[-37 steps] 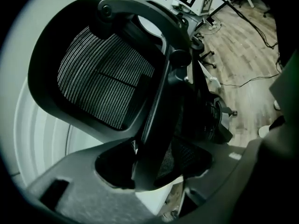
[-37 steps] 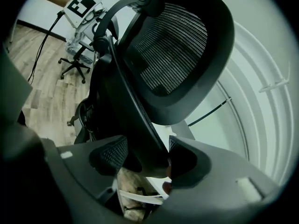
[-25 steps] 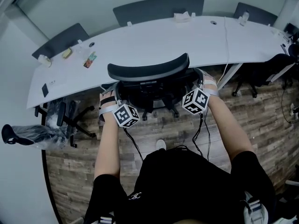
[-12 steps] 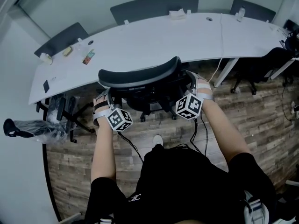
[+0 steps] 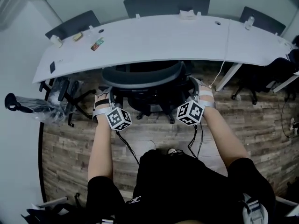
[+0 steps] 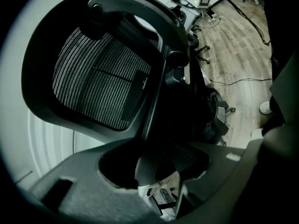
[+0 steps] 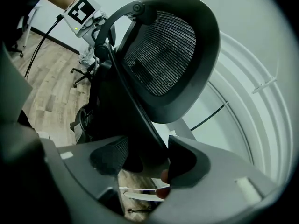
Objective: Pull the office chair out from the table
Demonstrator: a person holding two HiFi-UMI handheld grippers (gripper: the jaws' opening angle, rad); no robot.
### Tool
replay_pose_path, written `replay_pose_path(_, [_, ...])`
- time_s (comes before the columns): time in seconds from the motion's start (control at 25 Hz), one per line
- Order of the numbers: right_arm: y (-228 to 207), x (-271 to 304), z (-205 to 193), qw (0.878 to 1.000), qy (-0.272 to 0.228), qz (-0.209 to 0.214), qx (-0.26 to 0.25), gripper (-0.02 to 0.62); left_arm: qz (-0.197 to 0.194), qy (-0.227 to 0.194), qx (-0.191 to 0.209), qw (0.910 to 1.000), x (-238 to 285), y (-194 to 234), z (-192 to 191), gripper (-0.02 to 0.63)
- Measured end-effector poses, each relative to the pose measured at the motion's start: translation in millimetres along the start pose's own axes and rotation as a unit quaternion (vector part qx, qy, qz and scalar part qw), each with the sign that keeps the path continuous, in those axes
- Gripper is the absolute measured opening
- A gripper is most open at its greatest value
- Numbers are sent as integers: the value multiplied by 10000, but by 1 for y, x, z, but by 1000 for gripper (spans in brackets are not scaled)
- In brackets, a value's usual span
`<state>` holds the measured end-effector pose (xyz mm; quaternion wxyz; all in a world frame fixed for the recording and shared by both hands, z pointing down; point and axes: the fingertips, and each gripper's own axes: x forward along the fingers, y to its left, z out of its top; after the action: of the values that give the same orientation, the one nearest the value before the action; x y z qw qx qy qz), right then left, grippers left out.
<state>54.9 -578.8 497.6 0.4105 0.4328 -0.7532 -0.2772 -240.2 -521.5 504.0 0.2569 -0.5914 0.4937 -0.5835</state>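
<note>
The left gripper (image 6: 156,169) has its fingers closed on the dark side frame of the office chair (image 5: 142,76). They stand fairly wide because the frame fills the space between them, and nothing else is held. The right gripper (image 7: 147,160) mirrors this on the other side, its fingers clamped around the strut that runs down from the mesh backrest (image 7: 161,55). One grip on each flank of the backrest looks chosen so the chair rolls straight back instead of swivelling on its base. In the head view both marker cubes sit just below the curved backrest at the centre of the frame, with the forearms reaching up to them from the lower half. The backrest lies just beside the near edge of the long white table (image 5: 163,36), and the seat appears to be tucked under it. The pull therefore seems under way but unfinished, with the wood floor (image 5: 154,134) behind the chair free for rolling it.
</note>
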Motion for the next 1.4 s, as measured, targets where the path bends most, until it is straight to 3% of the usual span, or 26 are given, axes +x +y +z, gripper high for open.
replay_pose_path(0.28, [20,-34,6,10000,-33,43,5,273,-131,-15,76,9999,-36,-16,-15,195])
replay_pose_path(0.68, [56,-93,8,9993,307,-26,204,275,-223,-224,194,9993,-90,-41,-34,191])
replay_pose_path(1.2, [116,-188,19,9951,846,-406,296,276,-287,-841,222,9958,-177,-79,-71,190])
replay_pose_path(1.4, [130,-225,8,9925,1037,-542,364,278,-425,-1156,37,9924,-218,-101,-69,190])
